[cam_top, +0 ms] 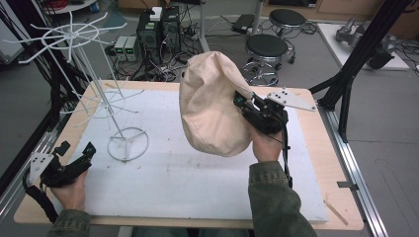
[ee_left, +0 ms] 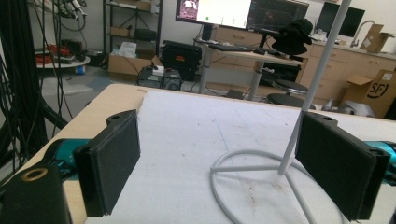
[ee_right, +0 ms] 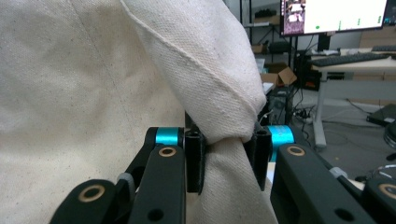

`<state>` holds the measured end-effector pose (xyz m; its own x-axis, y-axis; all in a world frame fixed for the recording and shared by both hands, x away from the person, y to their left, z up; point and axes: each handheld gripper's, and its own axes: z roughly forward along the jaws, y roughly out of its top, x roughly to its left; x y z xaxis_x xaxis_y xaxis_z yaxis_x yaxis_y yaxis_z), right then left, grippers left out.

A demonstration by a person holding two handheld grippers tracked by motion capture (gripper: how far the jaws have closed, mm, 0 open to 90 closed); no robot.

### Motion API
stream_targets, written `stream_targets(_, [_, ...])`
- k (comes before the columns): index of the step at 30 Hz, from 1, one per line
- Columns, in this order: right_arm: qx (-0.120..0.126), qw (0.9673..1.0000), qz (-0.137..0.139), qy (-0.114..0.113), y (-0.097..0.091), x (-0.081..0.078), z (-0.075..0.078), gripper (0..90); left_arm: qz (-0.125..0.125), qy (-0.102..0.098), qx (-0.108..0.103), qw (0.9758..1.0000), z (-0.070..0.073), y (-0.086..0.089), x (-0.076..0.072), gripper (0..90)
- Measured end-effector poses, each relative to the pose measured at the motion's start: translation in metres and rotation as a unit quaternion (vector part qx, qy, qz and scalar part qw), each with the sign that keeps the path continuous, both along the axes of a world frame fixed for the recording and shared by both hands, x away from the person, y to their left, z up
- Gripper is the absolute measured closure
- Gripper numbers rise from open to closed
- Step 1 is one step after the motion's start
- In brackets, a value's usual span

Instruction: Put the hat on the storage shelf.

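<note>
At the far left of the high view the left gripper lies low over the near left corner of the worktop, held in the person's left hand, its jaws pointing toward the white wire stand; in the left gripper view its two black pads stand wide apart with nothing between them, and the ring base of the wire stand sits on the white mat just ahead, its thin upright post rising beside the right-hand pad; the stand's spoked arms spread at the top, over the left rear part of the worktop, and the base rests on the white mat that covers most of the wooden surface; right of the stand, the cream canvas hat hangs in the air above the middle of the mat, clear of the surface, its rounded crown bulging to the left and downward; at its right edge the right gripper is clamped on a bunched fold of the cloth, held up by the person's right hand in an olive sleeve; in the right gripper view the canvas hat is pinched tightly between the two narrow pads, the fabric gathered into a waist where they press and spreading out above and below; behind the worktop stand two black stools on the grey floor.
</note>
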<state>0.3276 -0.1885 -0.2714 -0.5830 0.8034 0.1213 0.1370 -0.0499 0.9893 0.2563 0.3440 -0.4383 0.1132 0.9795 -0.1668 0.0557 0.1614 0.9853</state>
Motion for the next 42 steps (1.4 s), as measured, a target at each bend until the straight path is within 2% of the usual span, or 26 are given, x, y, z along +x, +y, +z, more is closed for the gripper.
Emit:
stream_targets(4, [0.015, 0.9999, 0.005, -0.007, 0.006, 0.001, 0.006, 74.7, 0.002, -0.001, -0.003, 1.0000, 0.000, 0.001, -0.001, 14.4])
stream_targets(9, [0.018, 0.9996, 0.006, -0.020, 0.015, 0.004, 0.012, 74.6, 0.003, -0.001, -0.005, 1.0000, 0.000, 0.002, -0.001, 14.4])
stream_targets(11, [0.027, 0.9993, 0.007, -0.026, 0.018, 0.005, 0.014, 74.5, 0.004, -0.002, -0.008, 1.0000, 0.000, 0.002, -0.001, 14.4])
stream_targets(17, [0.042, 0.9985, 0.017, -0.031, 0.028, 0.011, 0.022, 74.4, 0.004, -0.002, -0.012, 0.9999, 0.000, 0.003, -0.002, 14.4])
stream_targets(21, [0.052, 0.9974, 0.037, -0.036, 0.035, 0.012, 0.028, 74.3, 0.004, -0.003, -0.013, 0.9999, 0.000, 0.003, -0.002, 14.3])
stream_targets(35, [0.051, 0.9951, 0.064, -0.056, 0.066, 0.014, 0.053, 74.1, 0.005, -0.003, -0.016, 0.9999, -0.001, 0.005, -0.003, 14.4])
stream_targets(42, [0.051, 0.9929, 0.085, -0.066, 0.078, 0.013, 0.063, 73.9, 0.005, -0.003, -0.015, 0.9999, -0.001, 0.006, -0.004, 14.3])
